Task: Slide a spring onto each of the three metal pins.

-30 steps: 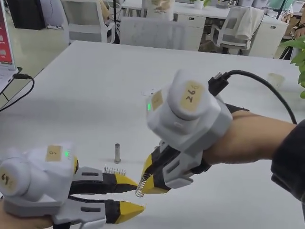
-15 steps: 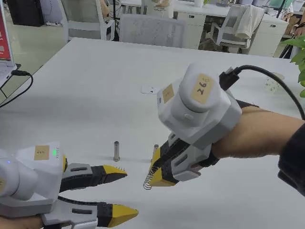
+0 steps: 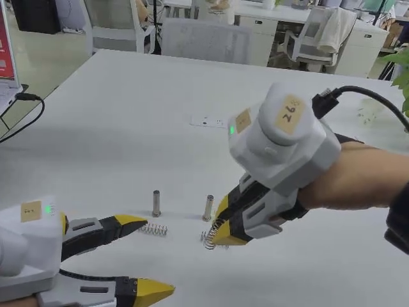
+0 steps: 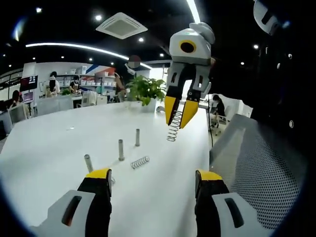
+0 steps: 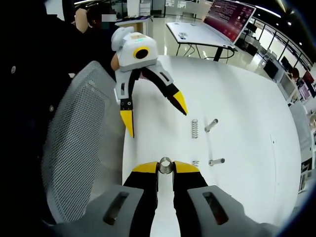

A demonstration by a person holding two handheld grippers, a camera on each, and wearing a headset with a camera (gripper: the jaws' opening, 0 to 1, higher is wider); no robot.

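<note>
Yellow tips on the left claw [image 3: 148, 256] are spread wide, with nothing between them. It hangs low and close above the table [image 3: 128, 115]. Just past it, a loose spring [image 3: 153, 229] lies flat on the table.

Next comes the right claw [image 3: 216, 235]. Its tips are pressed together on a spring [image 4: 173, 129]. They pinch the top end, and the rest hangs down free.

A little farther stand the pins [image 4: 120, 149], three in a row, and all look bare. One pin [image 3: 208, 208] is just beside the pinched spring.

I think the tricky part is the hanging end. It can wobble, so it may miss the top of the pin and bump the side. A bump could tip the pin over, since it is thin and seems to just stand there. If the right claw squeezes too hard, the spring could bend, or pop out and roll away. The left claw could also knock the loose spring if it drops lower.
</note>
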